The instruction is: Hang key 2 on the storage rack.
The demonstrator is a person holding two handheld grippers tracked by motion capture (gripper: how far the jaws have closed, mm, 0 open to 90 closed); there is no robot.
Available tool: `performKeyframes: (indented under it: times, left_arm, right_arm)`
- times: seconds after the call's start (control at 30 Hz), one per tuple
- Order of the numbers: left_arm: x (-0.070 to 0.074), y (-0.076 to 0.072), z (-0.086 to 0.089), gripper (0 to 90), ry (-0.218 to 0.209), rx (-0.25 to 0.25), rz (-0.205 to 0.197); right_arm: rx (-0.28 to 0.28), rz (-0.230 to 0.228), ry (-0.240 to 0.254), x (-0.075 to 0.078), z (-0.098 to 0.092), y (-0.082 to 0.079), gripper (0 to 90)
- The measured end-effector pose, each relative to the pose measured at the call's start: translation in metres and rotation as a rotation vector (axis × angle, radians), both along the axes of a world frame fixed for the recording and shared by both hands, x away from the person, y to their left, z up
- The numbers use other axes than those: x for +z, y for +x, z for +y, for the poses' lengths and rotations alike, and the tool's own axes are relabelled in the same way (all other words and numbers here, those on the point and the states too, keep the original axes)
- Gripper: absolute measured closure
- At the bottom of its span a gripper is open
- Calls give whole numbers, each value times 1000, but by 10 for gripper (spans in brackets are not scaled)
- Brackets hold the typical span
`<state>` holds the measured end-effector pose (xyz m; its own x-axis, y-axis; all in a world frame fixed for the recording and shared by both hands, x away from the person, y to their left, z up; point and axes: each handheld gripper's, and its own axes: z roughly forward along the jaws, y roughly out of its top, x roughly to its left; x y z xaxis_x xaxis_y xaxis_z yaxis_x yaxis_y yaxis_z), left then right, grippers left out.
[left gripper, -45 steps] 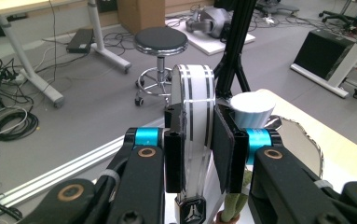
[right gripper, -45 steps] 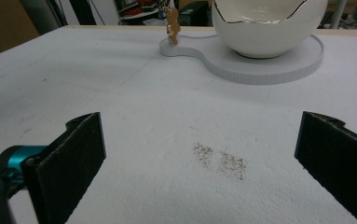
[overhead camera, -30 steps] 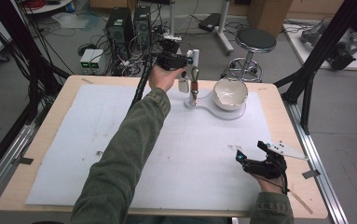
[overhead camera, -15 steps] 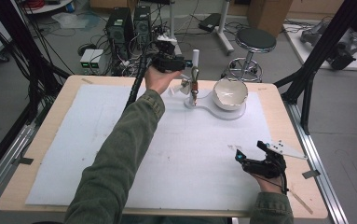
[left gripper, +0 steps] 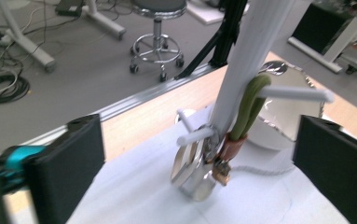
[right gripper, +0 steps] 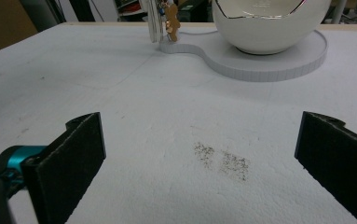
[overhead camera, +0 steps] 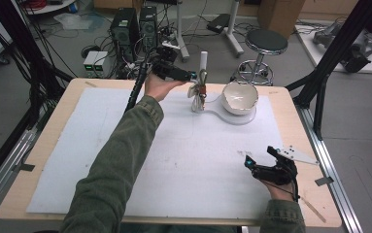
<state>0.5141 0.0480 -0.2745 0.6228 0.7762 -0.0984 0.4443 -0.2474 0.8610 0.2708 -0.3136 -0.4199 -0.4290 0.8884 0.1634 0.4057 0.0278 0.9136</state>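
A white stand with a tall post [overhead camera: 203, 63] and side pegs rises at the far middle of the table. On its pegs hang a green loop [left gripper: 248, 103] with a copper tag [left gripper: 230, 150] and a silver metal piece [left gripper: 191, 169]. My left gripper [overhead camera: 189, 75] is open just left of the post, its jaws wide apart on either side of the hanging pieces [overhead camera: 199, 95] and gripping nothing. The stand's flat base [overhead camera: 232, 117] carries a white bowl [overhead camera: 240, 97]. My right gripper [overhead camera: 260, 164] rests open near the front right of the table, with nothing between its fingers.
A white foam sheet [overhead camera: 125, 145] covers the wooden tabletop, with a dark smudge [right gripper: 223, 161] ahead of the right gripper. Black frame posts [overhead camera: 329, 63] flank the table. A stool [overhead camera: 267, 43] and computers [overhead camera: 130, 24] stand on the floor beyond the far edge.
The left gripper has shifted slightly down and back beside the post. The right gripper has stayed where it was.
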Motion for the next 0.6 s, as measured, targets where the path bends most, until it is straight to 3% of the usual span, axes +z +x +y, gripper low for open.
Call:
performKeyframes:
  times: [0.1,0.5,0.6]
  left_arm:
    - [1,-3,5,16,-5,-20,-7]
    - [-4,-20,31,16,-5,-1,-23]
    - [-6,-22,37,16,21,9,-26]
  right_arm:
    - [0,0,-1,0,0,0,6]
    - [-4,2,2,0,0,-1,6]
    - [-4,1,2,0,0,0,5]
